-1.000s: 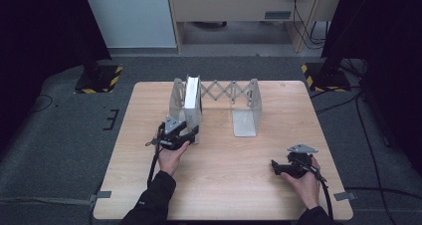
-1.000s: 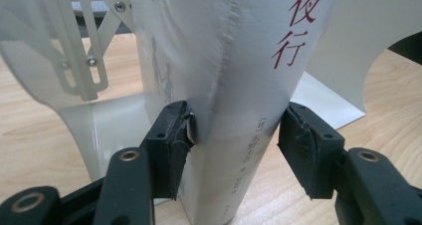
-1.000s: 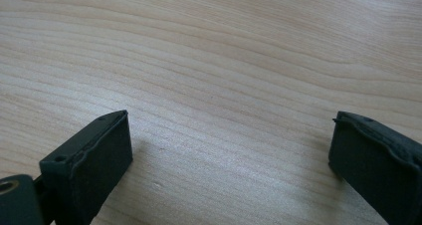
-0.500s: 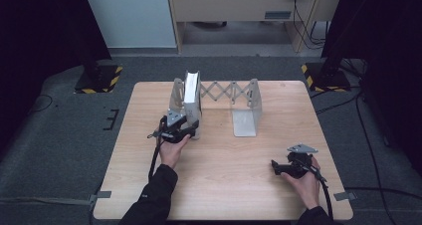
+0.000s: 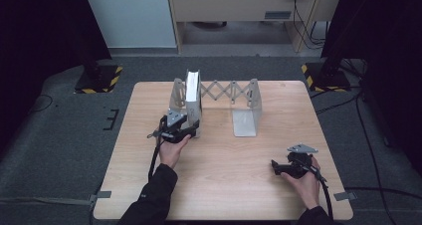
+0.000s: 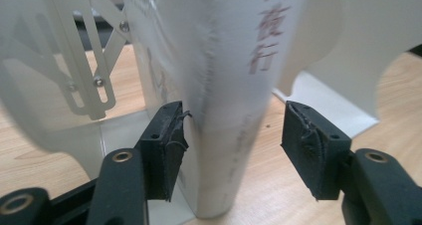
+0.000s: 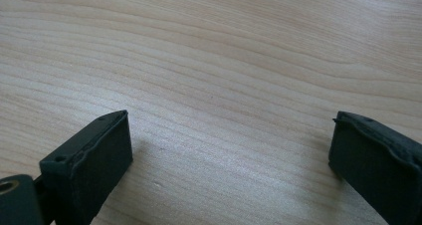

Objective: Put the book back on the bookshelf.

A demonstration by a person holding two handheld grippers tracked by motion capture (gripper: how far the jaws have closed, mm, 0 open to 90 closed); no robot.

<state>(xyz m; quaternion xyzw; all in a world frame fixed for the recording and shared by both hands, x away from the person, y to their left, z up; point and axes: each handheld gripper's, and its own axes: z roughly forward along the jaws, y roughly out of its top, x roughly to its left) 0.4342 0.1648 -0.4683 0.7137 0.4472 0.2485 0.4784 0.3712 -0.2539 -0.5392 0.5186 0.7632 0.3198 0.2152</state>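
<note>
A white book (image 5: 193, 88) stands upright in the left end of an expanding white metal rack (image 5: 247, 103) at the back of the wooden table (image 5: 224, 195). My left gripper (image 5: 190, 129) sits at the book's near bottom edge. In the left gripper view the book (image 6: 224, 85) stands between the jaws of the left gripper (image 6: 234, 150), which have just been opening. The right pad (image 6: 308, 150) is clear of the book, and the left pad is at most just touching it. My right gripper (image 5: 275, 168) rests low at the front right, open. The right gripper (image 7: 231, 155) has bare wood between its jaws.
The rack's right end plate (image 5: 246, 121) stands empty, joined to the left end by a scissor lattice (image 5: 221, 91). Dark carpet surrounds the table. Black stands with yellow-striped bases (image 5: 99, 78) sit on the floor at both back corners.
The left gripper has edged slightly toward the rack along the book's base. The right hand has stayed where it was.
</note>
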